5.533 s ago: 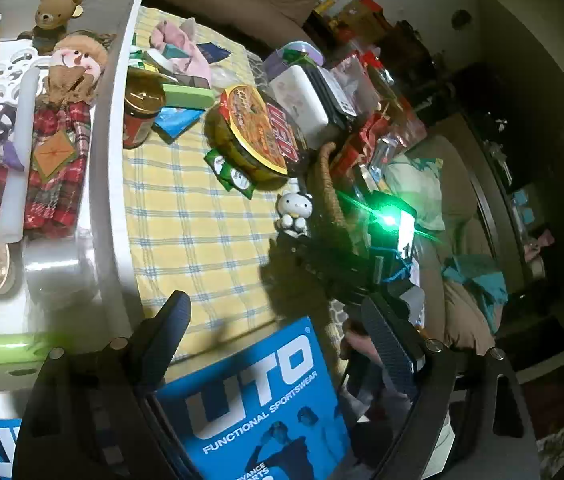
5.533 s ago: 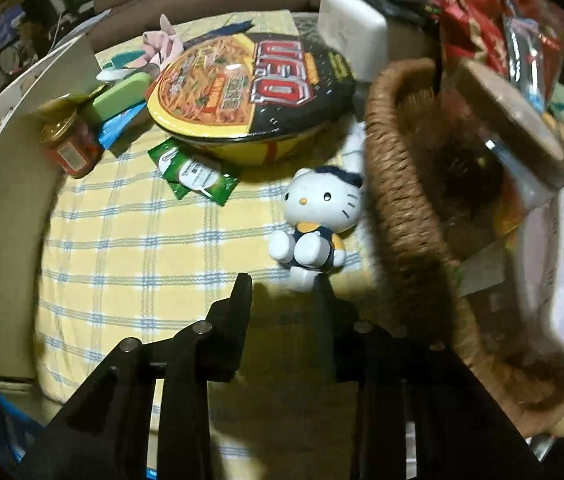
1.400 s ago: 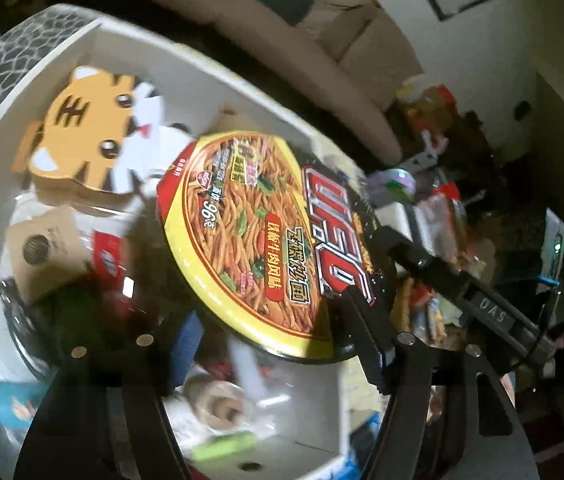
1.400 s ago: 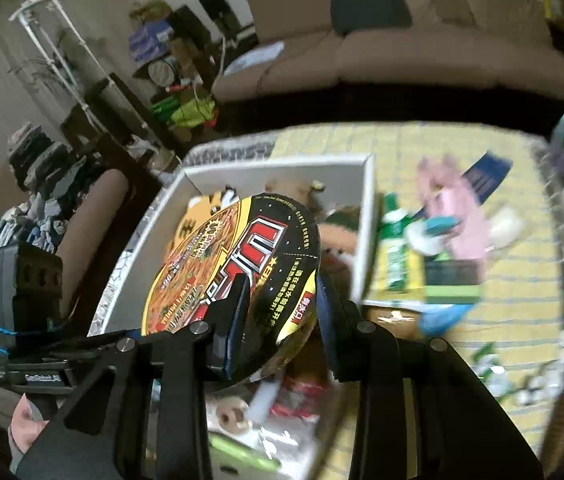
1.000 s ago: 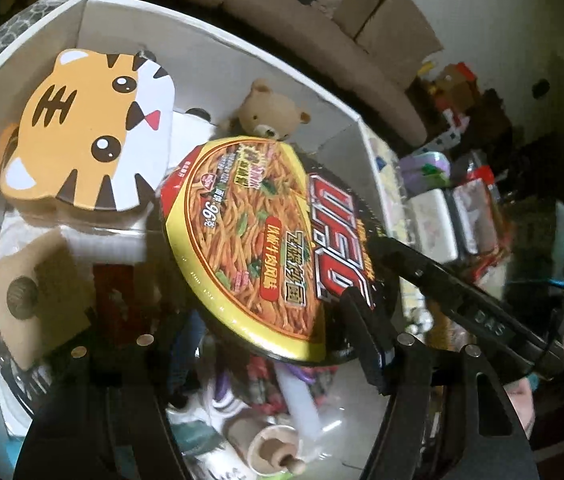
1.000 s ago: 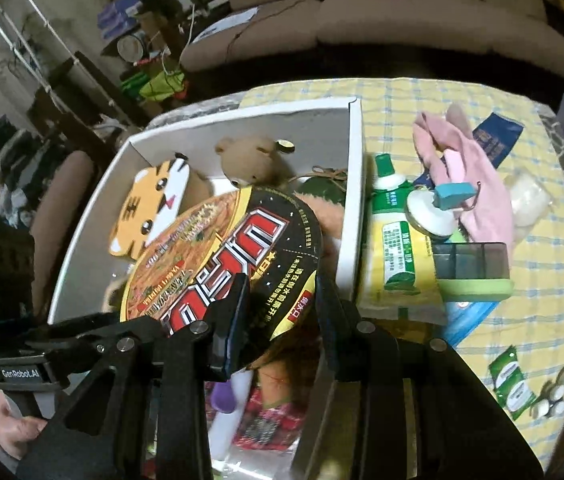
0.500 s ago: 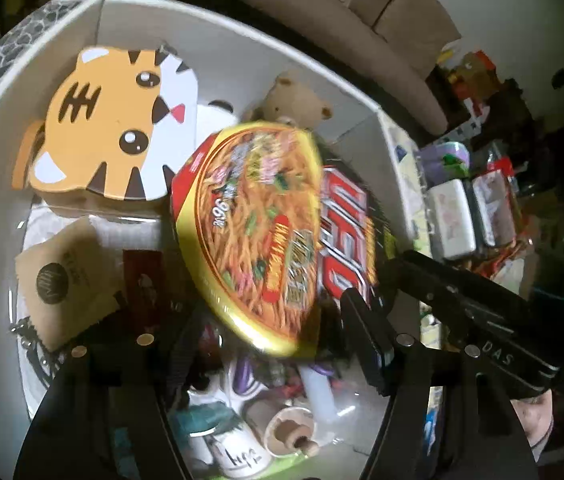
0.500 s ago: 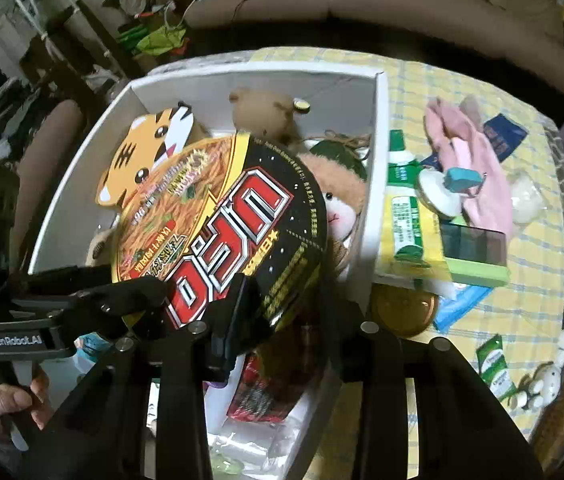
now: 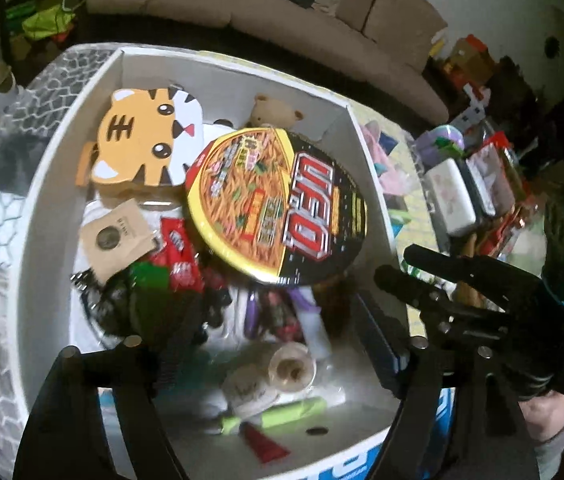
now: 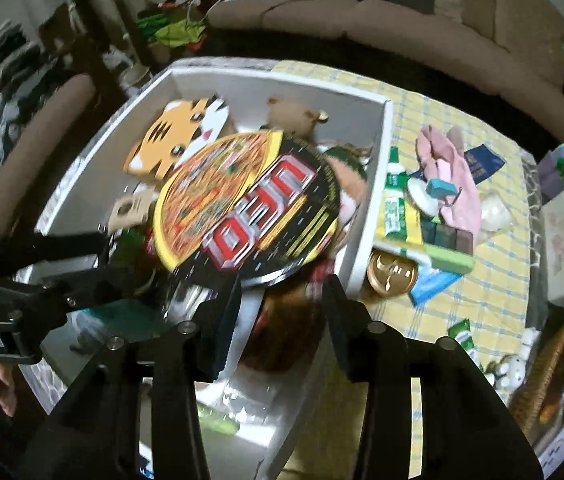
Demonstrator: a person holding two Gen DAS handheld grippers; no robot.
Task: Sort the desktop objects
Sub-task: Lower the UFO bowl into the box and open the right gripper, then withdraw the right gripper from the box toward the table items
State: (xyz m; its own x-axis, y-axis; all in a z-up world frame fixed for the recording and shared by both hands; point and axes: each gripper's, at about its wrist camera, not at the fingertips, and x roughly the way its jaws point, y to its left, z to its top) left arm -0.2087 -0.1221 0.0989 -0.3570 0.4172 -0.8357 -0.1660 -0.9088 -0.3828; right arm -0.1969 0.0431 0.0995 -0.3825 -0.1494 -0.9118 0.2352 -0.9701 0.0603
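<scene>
The round instant noodle bowl (image 9: 277,204) (image 10: 245,200), its lid yellow and black, lies tilted on the pile inside the white box (image 9: 370,168) (image 10: 378,168). No pad touches it. My left gripper (image 9: 269,332) hangs above the box's near end with its jaws opening and nothing between them. My right gripper (image 10: 279,304) is just short of the bowl's near rim, its jaws also opening and free of it. Each gripper shows in the other's view, the right gripper (image 9: 442,280) beside the box and the left gripper (image 10: 61,280) at its left. A tiger-shaped card (image 9: 141,144) and a teddy bear (image 9: 273,110) lie behind the bowl.
Right of the box, on the yellow checked cloth (image 10: 482,280), lie a gold-lidded jar (image 10: 392,272), a green tube (image 10: 396,200), a pink cloth (image 10: 454,176) and a white cat figure (image 10: 510,368). A wicker basket (image 10: 542,380) stands at the far right. A brown sofa (image 10: 402,20) runs behind.
Both grippers held the noodle bowl by its rim over the box. Now their jaws have parted, the bowl lies on the pile, and both grippers have drawn up and back.
</scene>
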